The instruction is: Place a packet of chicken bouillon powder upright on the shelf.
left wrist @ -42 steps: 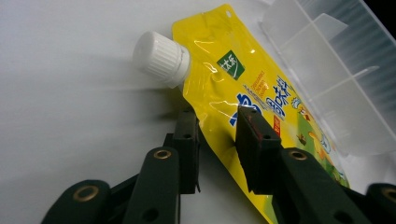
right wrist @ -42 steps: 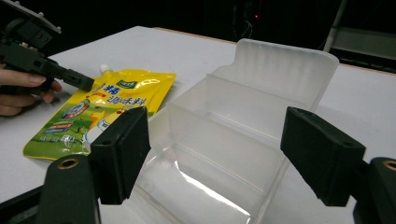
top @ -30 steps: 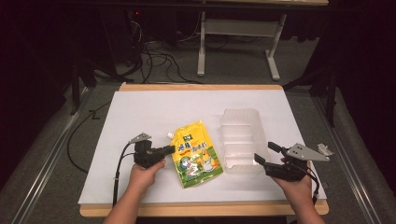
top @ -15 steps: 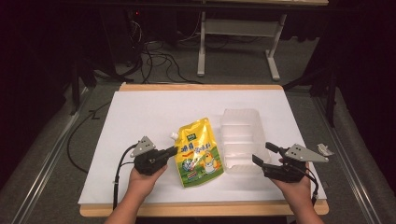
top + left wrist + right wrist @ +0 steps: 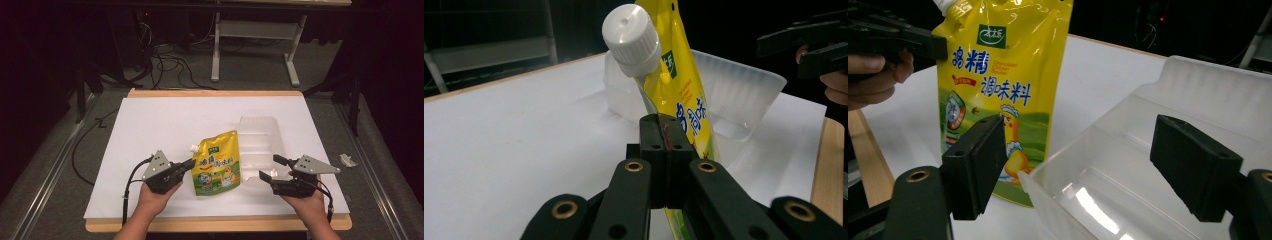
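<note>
On the white table sheet [image 5: 165, 125], a clear plastic tray [image 5: 260, 137] lies right of centre, with open sheet behind and to the left. Just beside the tray's left wall stands the yellow spouted seasoning pouch [image 5: 217, 162], upright, printed in blue Chinese characters with a green logo and white screw cap. Left gripper [image 5: 189, 164]: clenched on the pouch's edge. Right gripper [image 5: 272, 168]: released, jaws straddling the tray's near rim.

Yellow pouch [image 5: 216, 162] with blue lettering and white cap [image 5: 631, 34], clear tray [image 5: 260, 145], white table cover [image 5: 165, 120]
</note>
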{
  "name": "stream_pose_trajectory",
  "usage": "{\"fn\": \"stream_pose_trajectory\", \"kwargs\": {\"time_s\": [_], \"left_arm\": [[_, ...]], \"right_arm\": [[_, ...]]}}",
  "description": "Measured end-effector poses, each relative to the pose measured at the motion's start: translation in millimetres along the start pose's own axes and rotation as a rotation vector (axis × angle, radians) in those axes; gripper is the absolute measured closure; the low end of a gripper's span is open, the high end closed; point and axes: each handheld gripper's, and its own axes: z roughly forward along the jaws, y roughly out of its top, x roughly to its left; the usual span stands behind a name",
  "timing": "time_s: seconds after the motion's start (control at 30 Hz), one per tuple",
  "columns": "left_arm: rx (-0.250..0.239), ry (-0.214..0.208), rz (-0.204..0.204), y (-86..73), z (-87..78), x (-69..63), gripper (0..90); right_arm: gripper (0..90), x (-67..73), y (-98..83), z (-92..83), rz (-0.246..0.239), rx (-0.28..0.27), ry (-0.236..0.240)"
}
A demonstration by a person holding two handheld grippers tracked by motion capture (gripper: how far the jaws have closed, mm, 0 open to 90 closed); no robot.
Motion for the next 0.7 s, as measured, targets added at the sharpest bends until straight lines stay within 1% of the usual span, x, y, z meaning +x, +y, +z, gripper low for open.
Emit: {"fn": "stream_pose_trajectory", "kwargs": {"time_s": [0.13,0.2,0.33,0.47,0.57,0.7], "left_arm": [[-0.007,-0.015,0.025,0.9,-2.0,-3.6,90.0],[-0.008,-0.015,0.037,0.9,-2.8,-5.0,90.0],[-0.008,-0.019,0.045,1.1,-3.8,-6.6,90.0],[-0.009,-0.032,0.049,1.4,-5.0,-7.3,90.0],[-0.010,-0.037,0.050,1.2,-5.4,-7.5,90.0],[-0.008,-0.045,0.051,0.7,-6.1,-6.8,90.0]], "right_arm": [[21.5,6.5,5.5,4.9,-0.008,-0.001,0.023],[20.7,9.9,8.7,7.6,-0.008,0.003,0.031],[20.2,14.3,14.3,12.6,-0.003,0.009,0.045],[18.8,15.0,20.8,18.0,0.014,0.020,0.058],[17.4,14.0,27.5,25.1,0.019,0.035,0.074],[16.0,10.6,34.1,36.3,0.046,0.064,0.085]]}}
